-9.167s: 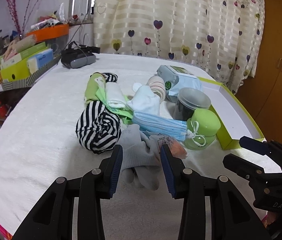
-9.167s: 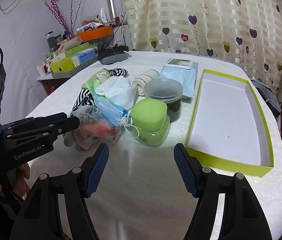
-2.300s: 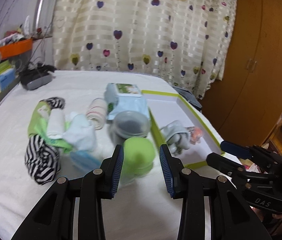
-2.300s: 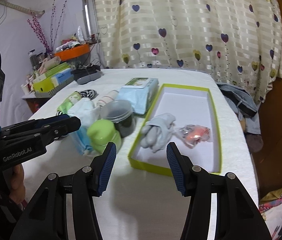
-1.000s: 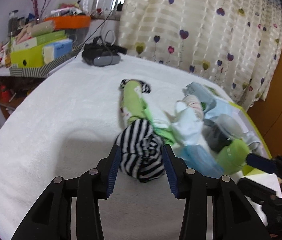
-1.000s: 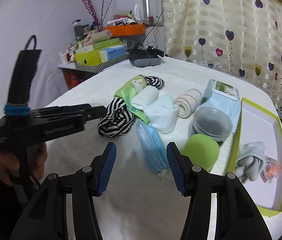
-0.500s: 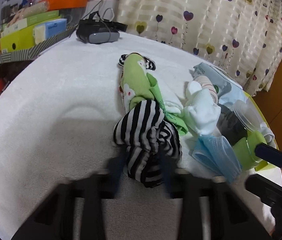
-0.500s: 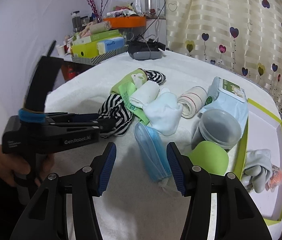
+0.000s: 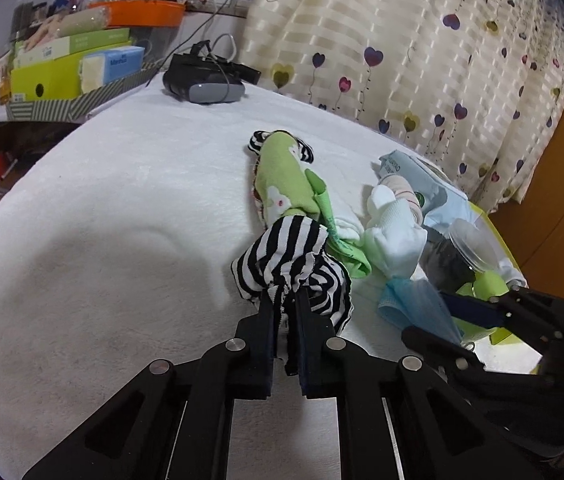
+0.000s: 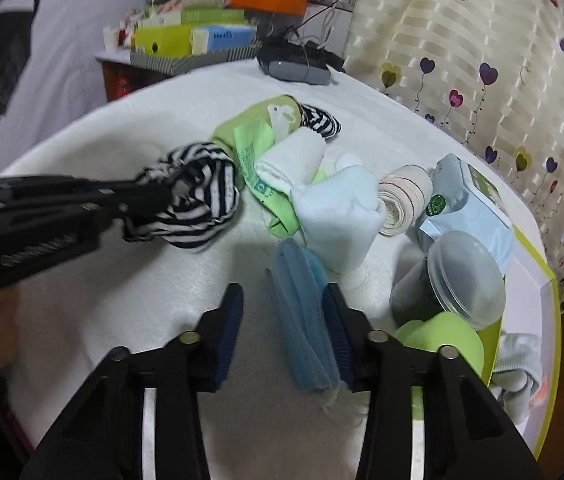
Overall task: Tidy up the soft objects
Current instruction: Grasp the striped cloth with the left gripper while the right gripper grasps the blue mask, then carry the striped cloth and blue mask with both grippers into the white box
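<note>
I am working over a wide white fleecy tabletop (image 9: 102, 248), its near edge lost behind my gripper frames. At the right, the lime-rimmed shallow cardboard tray (image 10: 538, 280) is cut off by the frame; I can only make out a grey knitted glove (image 10: 518, 364) slumped inside it. The pale blue wet-wipe packet (image 10: 470, 204) lies beside the tray, partly behind a dark round jar with a clear lid (image 10: 454, 280) and a lime-green domed jar (image 10: 438, 340).

My left gripper (image 9: 284, 300) reaches in low from the left, fingers clenched on the near edge of the crumpled black-and-white striped fabric (image 9: 294, 264), which lies at the near end of the soft pile. My right gripper (image 10: 282, 312) hovers with fingers spread wide, the pleated blue face mask (image 10: 302, 312) lying on the table between them, close to the right pad.

Behind it sit a soft white folded sock (image 10: 342, 216), a light green printed cloth (image 9: 282, 184) and a cream rolled bandage (image 10: 402, 192).
</note>
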### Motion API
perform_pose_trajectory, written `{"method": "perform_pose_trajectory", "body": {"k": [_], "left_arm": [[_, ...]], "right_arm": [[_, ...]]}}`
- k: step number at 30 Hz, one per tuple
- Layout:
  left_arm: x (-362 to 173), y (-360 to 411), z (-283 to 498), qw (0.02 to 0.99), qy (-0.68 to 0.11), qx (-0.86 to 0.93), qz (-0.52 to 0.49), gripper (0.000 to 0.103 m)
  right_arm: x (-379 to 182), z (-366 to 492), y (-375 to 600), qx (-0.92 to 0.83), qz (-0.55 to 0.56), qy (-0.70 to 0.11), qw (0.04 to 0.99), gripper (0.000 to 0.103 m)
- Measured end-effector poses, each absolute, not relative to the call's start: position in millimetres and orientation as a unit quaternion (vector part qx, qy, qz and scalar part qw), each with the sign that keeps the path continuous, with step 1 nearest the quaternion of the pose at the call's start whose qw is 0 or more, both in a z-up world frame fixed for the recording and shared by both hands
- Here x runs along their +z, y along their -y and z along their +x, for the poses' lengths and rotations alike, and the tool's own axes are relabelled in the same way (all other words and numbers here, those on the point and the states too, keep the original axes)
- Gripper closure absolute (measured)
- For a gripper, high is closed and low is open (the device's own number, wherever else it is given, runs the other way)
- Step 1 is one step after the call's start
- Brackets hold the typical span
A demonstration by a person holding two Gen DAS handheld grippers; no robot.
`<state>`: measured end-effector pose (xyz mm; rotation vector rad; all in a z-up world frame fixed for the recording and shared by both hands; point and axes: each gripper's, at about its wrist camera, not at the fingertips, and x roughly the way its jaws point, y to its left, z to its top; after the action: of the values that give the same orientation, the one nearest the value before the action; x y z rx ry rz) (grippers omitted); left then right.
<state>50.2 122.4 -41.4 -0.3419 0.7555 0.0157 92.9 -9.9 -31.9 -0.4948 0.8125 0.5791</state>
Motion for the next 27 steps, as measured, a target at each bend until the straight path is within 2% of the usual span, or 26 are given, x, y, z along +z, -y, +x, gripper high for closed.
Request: {"method": "perform_pose_trajectory", "body": {"k": [2,5,27], "left_arm": [[-42,-124,50,0.915,-0.366,0.007,-0.169,0.094],[-42,-127,49,0.915,-0.365,0.004,-0.170,0.094],[13,-87,9,0.943,-0.299,-0.026,-0.143,0.095]], "right_arm": [[-35,94,7,0.267,-0.246,-0.385,0.848,0.082],[-36,93,4,0.268,-0.254,-0.384,0.847,0.091],[30,47,62,0.292,-0.127,-0.305,0.898,0.092]]}}
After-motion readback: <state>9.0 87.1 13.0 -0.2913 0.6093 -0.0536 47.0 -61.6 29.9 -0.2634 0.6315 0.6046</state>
